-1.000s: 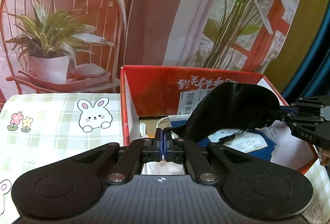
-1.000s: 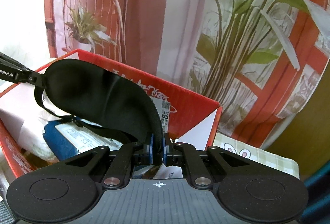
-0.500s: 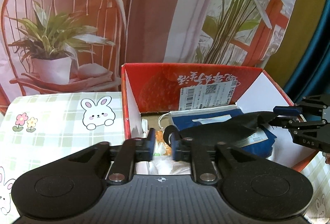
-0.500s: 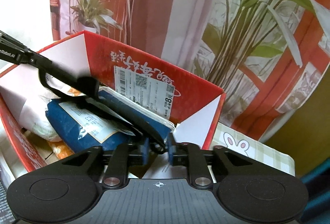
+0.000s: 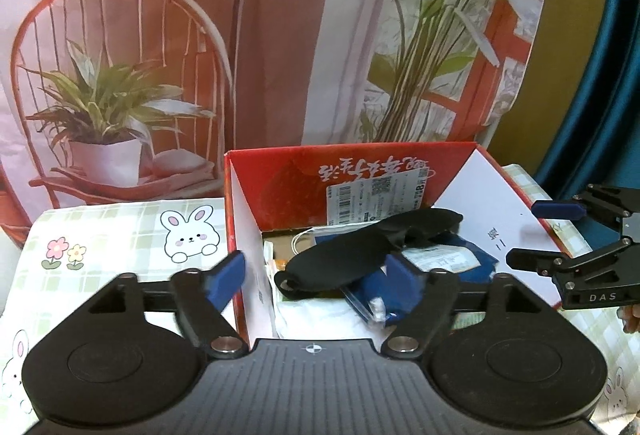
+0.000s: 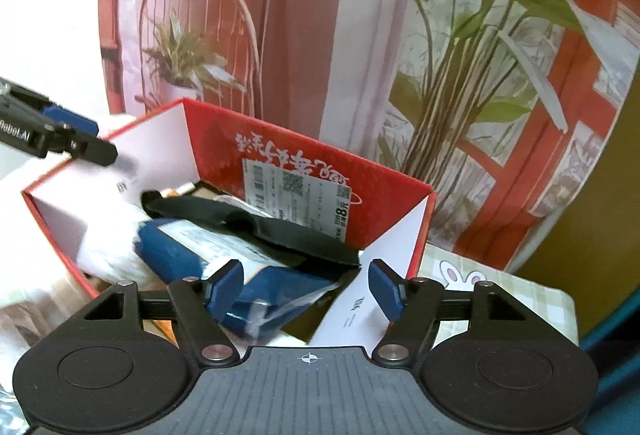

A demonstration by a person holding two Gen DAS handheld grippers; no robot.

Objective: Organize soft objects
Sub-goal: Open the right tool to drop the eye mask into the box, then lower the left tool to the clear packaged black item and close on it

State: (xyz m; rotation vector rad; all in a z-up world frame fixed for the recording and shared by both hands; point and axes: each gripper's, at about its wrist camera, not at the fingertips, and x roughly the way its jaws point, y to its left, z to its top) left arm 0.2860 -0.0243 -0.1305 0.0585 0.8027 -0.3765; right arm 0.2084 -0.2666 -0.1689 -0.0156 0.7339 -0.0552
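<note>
Eye mask (image 5: 360, 255) dropped from both grippers, now lying atop blue packet (image 6: 192, 255) inside red box (image 5: 288, 175). Left gripper (image 5: 316, 279) and right gripper (image 6: 306, 285) jaws opening, nothing between pads. Judgement: mask stowed; placement step done.

Ahead of both tools lies a table spread with a pale green checked cloth (image 5: 100, 235) printed with white rabbits and small flowers. Directly on the cloth stands an open red cardboard box (image 5: 280, 179), straight ahead of the left tool and ahead to the left of the right one (image 6: 396, 203). Bare cloth shows on both sides of it.
</note>
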